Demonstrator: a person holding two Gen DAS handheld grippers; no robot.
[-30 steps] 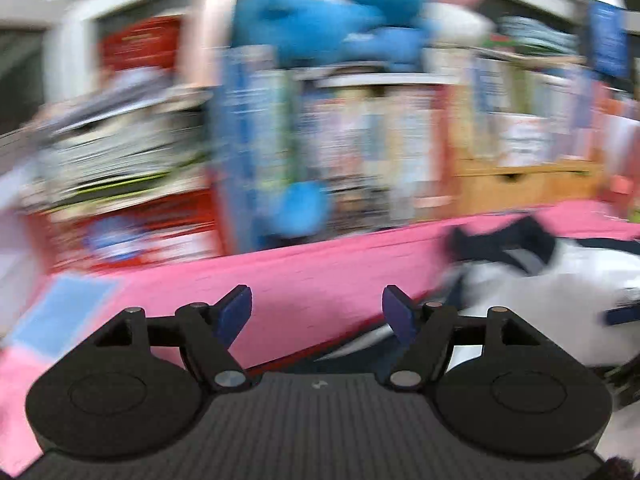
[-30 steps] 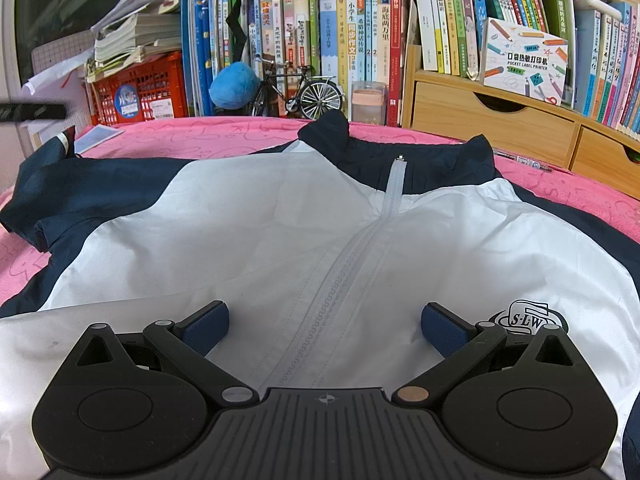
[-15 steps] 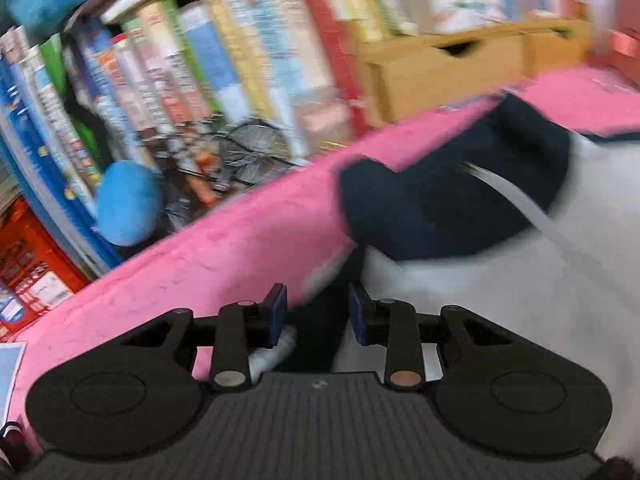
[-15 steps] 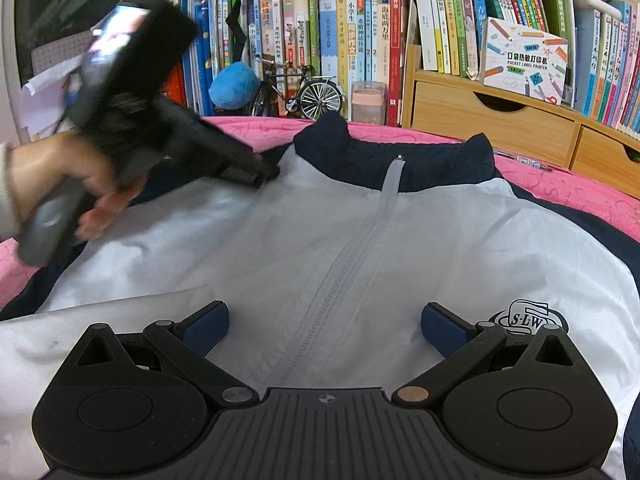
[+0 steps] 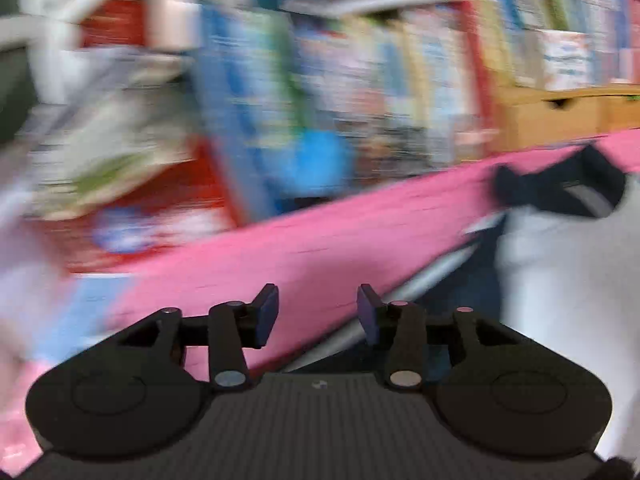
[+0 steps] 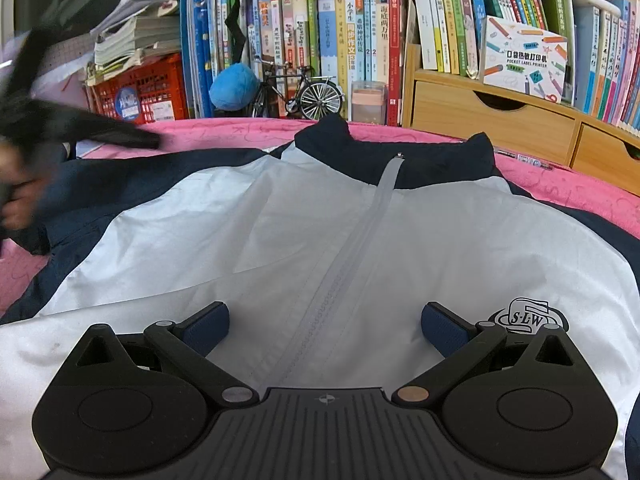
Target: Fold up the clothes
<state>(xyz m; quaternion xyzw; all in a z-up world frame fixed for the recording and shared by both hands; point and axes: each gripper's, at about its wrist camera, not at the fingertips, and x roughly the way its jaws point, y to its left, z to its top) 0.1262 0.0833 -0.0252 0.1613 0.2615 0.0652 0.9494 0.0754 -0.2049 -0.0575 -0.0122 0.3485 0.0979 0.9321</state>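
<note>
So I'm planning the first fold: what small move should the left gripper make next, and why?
Probably bring the left gripper down onto the jacket's navy left sleeve. Its jaws are opening with nothing between them, and the jacket lies flat, zipped and unfolded.

White and navy jacket (image 6: pixel 280 232), pink cloth (image 6: pixel 560 188), red crate (image 6: pixel 148 88)

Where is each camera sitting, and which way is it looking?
Left wrist: on the left gripper, jaws opening with nothing between; looks along the pink cover to blurred shelves.
Right wrist: on the right gripper, jaws wide over the white and navy jacket, facing the bookshelf; a hand shows at the left edge.
Both see the jacket, cover and bookshelf.
</note>
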